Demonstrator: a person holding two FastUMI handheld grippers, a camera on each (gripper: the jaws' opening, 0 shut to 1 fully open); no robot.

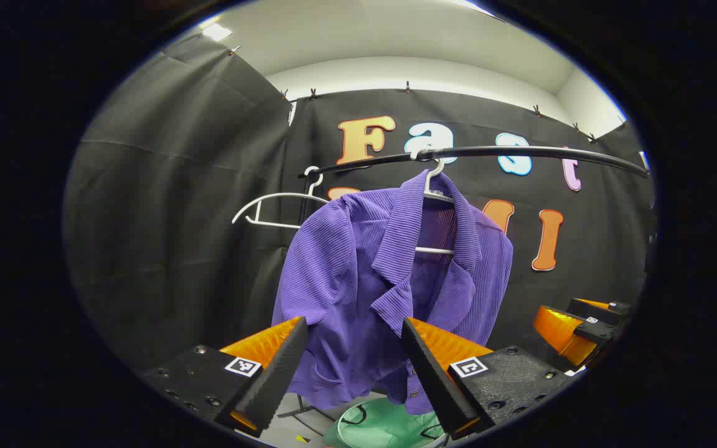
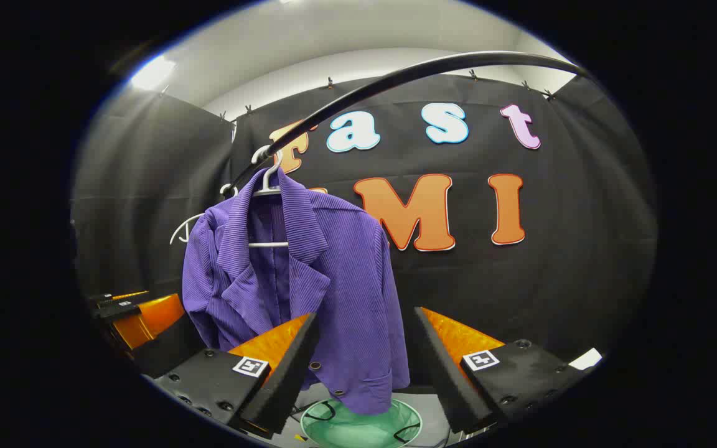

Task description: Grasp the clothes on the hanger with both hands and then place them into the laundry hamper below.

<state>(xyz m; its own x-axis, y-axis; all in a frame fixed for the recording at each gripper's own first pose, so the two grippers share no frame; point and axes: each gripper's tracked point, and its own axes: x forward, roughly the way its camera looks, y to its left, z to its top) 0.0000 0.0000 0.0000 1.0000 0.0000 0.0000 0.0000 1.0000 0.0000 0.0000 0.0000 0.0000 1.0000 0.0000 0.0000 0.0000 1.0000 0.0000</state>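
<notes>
Purple ribbed shirt (image 1: 389,280) hangs on a white hanger (image 1: 434,186) from a black rail (image 1: 489,151), w/ the green hamper (image 1: 389,426) on the floor right below its hem. Left to right in my left gripper view: a bare white hanger (image 1: 271,208) on the same rail, then the shirt, then the right gripper (image 1: 573,326) low at the far right edge. My left gripper (image 1: 353,361) sits in front of the shirt's lower half, fingers spread wide, not touching cloth as far as I can tell. In my right gripper view the left gripper (image 2: 137,314) shows at far left, shirt (image 2: 309,286) left of centre, hamper (image 2: 361,426) under it. Right gripper (image 2: 365,364) is spread apart too, holding nothing, shirt hem seen between its fingers.
</notes>
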